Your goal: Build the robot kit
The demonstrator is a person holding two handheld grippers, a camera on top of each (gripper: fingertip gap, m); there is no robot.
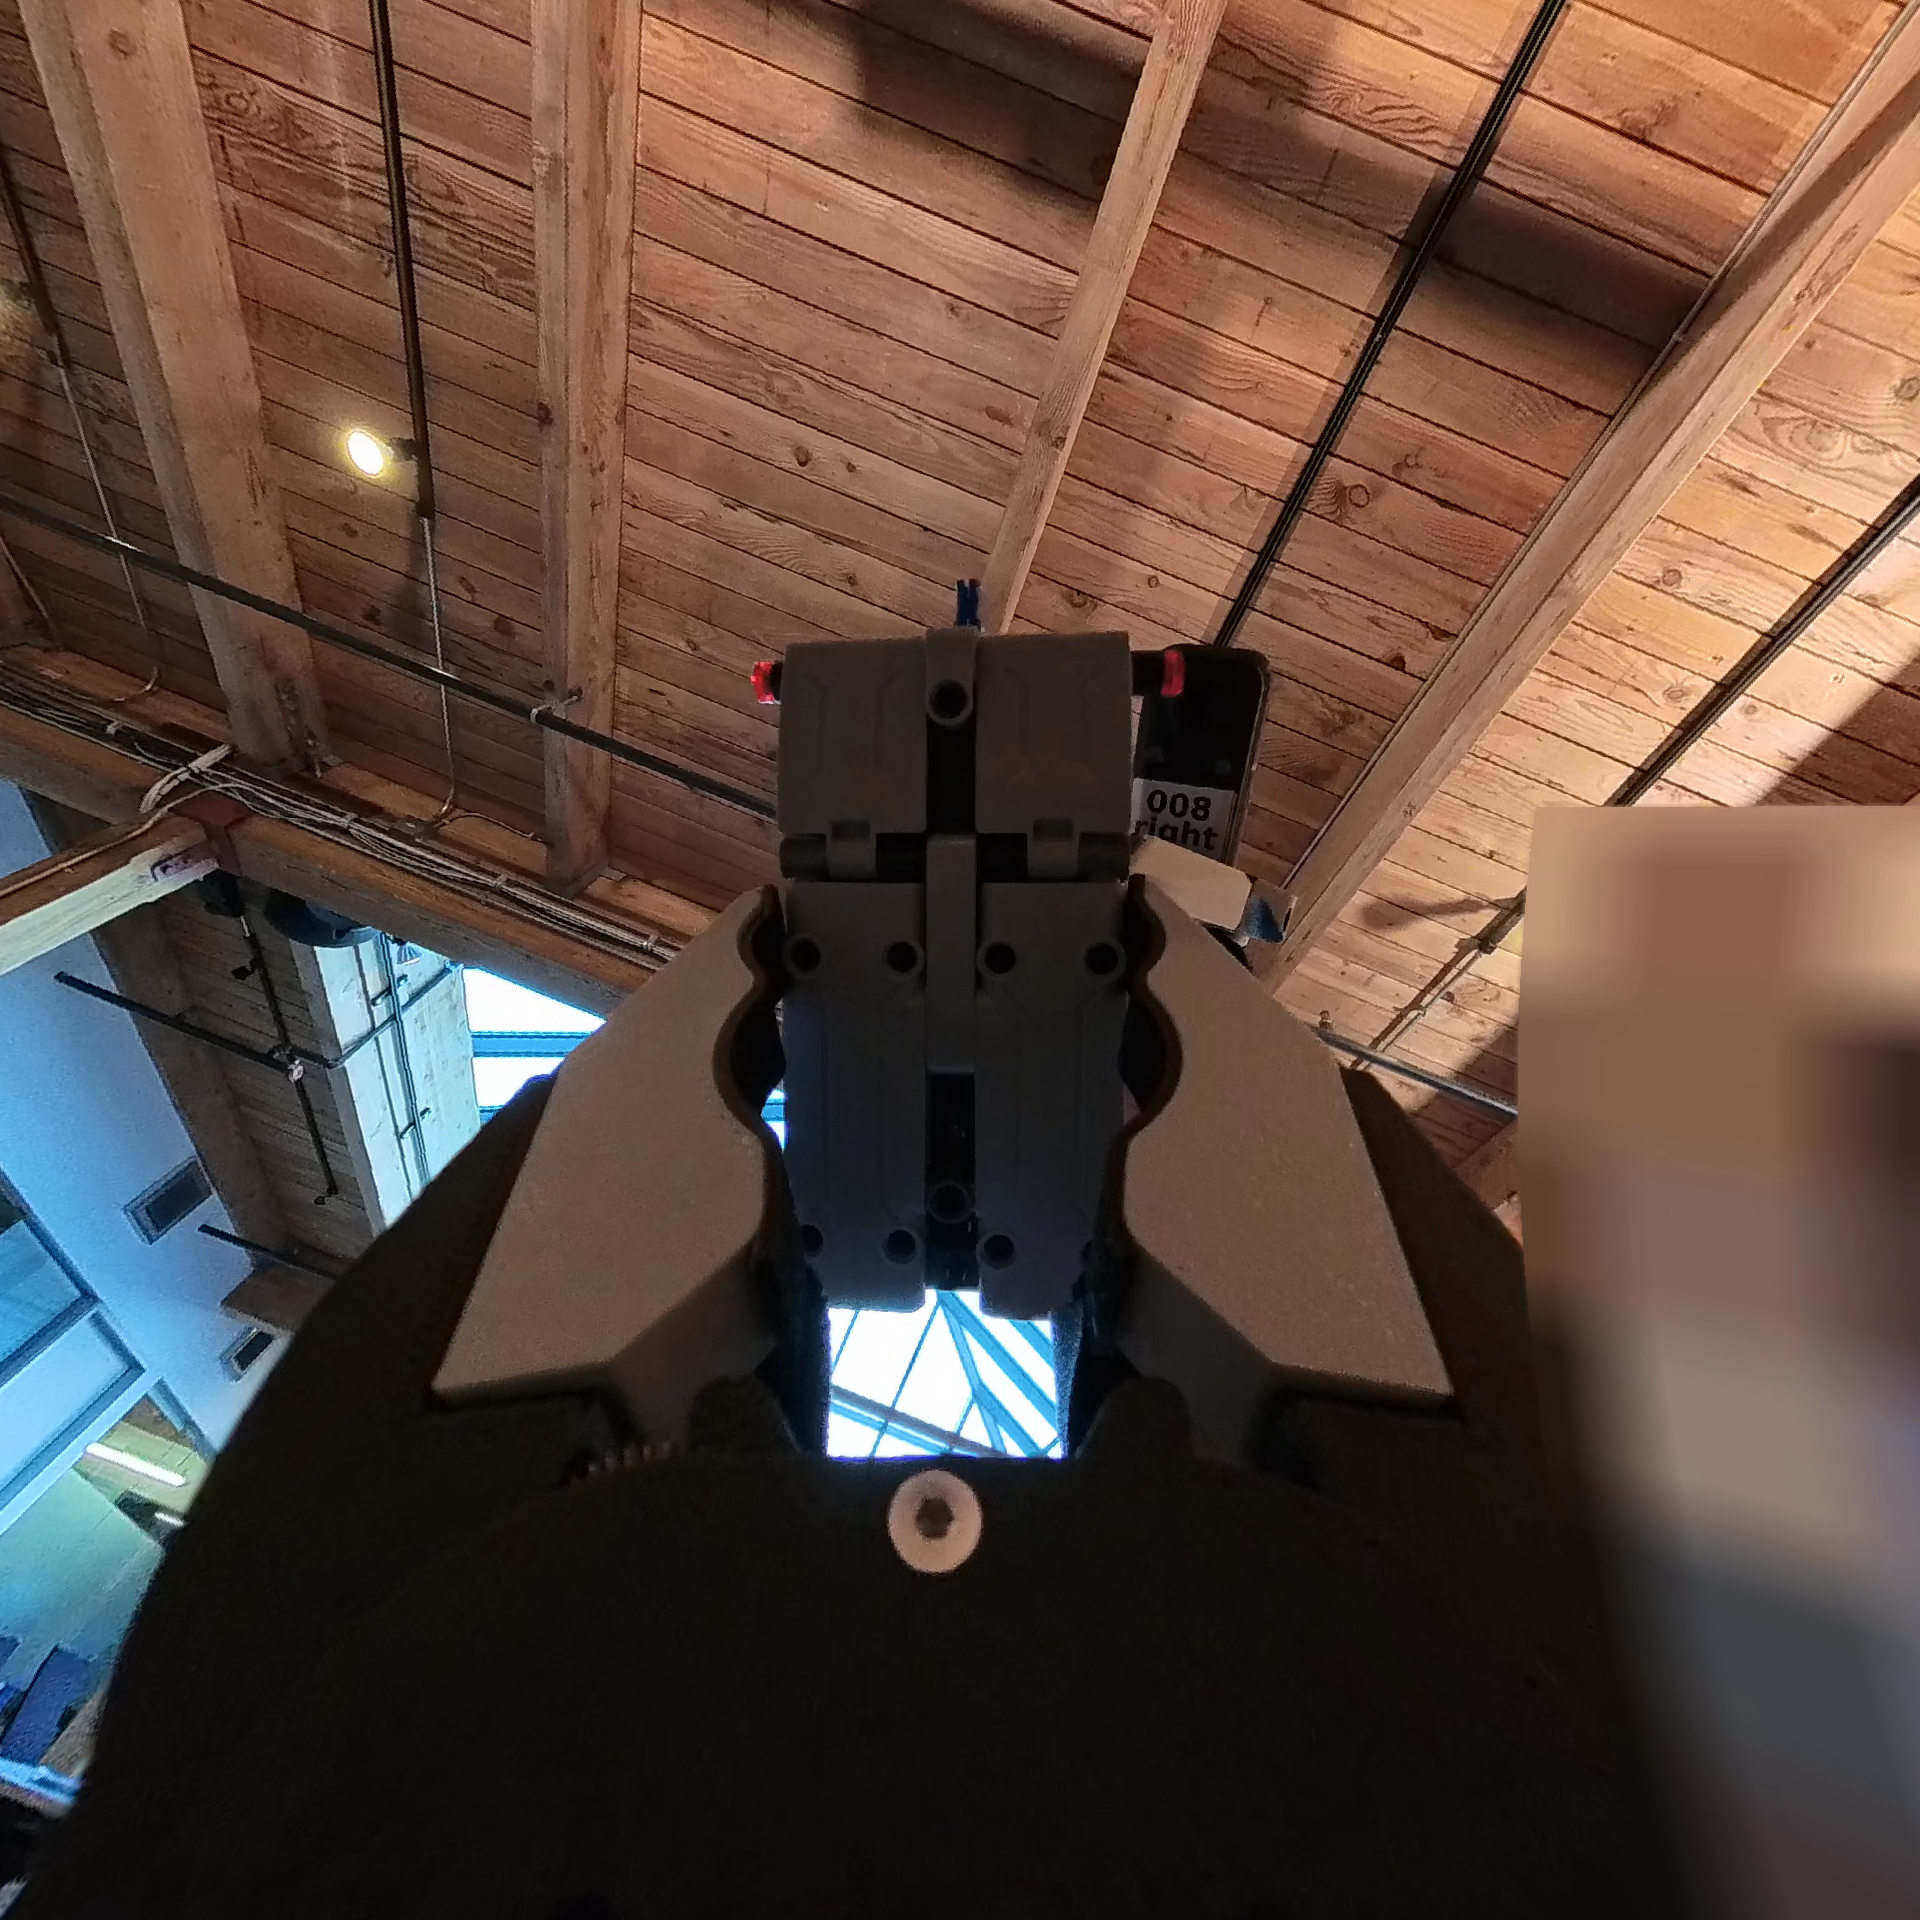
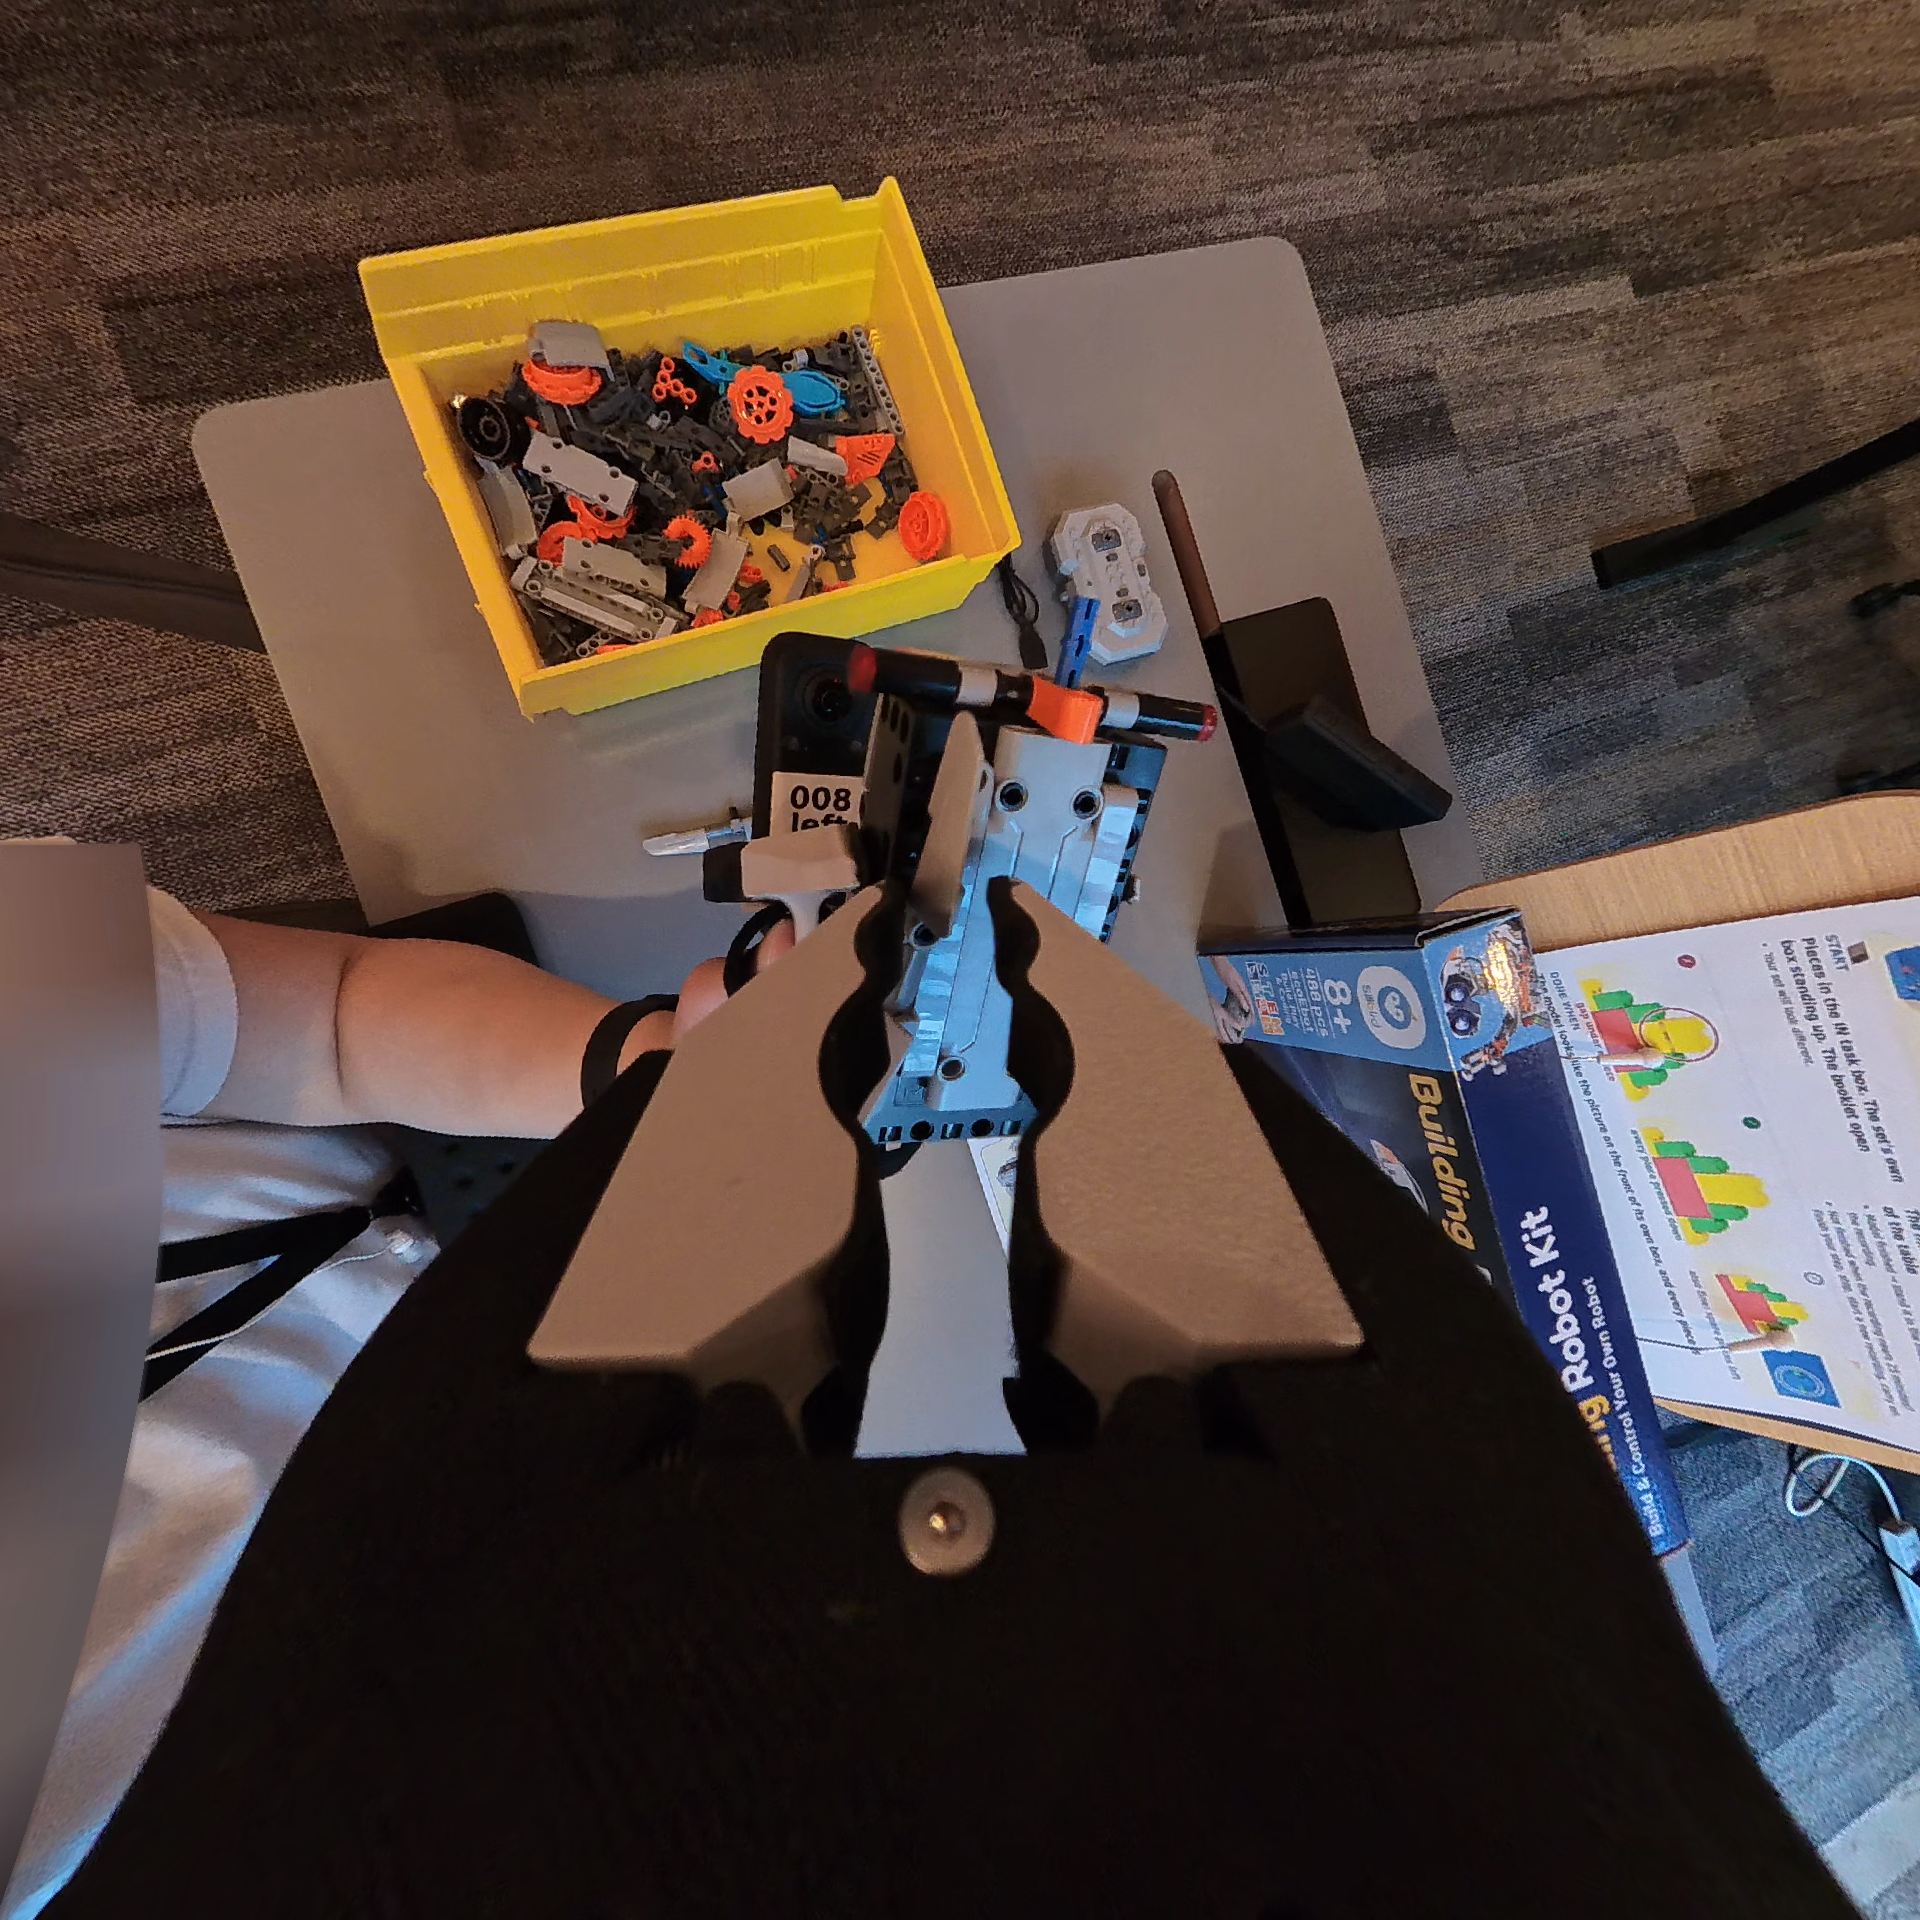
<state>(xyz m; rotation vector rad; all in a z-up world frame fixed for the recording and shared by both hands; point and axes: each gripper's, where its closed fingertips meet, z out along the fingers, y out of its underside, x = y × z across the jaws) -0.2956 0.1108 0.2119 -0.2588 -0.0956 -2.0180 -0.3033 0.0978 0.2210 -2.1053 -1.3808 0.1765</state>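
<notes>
— While both tools point at one another, what sits between them?
— A grey model (image 1: 951, 966) built of smooth plastic panels with round pin holes, a black axle with red end caps across its far end. The left gripper (image 1: 951, 935) points up at a ceiling (image 1: 831, 312) of knotty wooden planks and pale beams, and its matte grey fingers (image 1: 665, 1132), wedge-shaped with scalloped inner edges, are clenched on the model's flanks.

— And the other tool?
— The right gripper (image 2: 940, 914) looks down on the same model (image 2: 987, 925), where an orange clip shows on the axle. Its fingers (image 2: 1164, 1143) flank the model's near end closely, one tip at the panel edge. Whether they press it cannot be told.

— What lies about the model?
— Beyond it stands a yellow bin (image 2: 935, 416), hard glossy plastic with straight walls, heaped with dark beams, grey panels, orange gears and blue curved bits. It rests on a flat grey tray table (image 2: 312, 499) with rounded corners, over mottled carpet (image 2: 1455, 156). Right of the model and farther off lies a white block (image 2: 1112, 582), studded with holes, with a blue beam against it. Right of the model and nearer lies a blue cardboard box (image 2: 1538, 1195), and past that a printed instruction sheet (image 2: 1766, 1143) on a pale wooden surface.

— Anyone in view?
— Left of the model, a bare forearm (image 2: 416, 1029) in a light sleeve reaches to the left tool's handle.
</notes>
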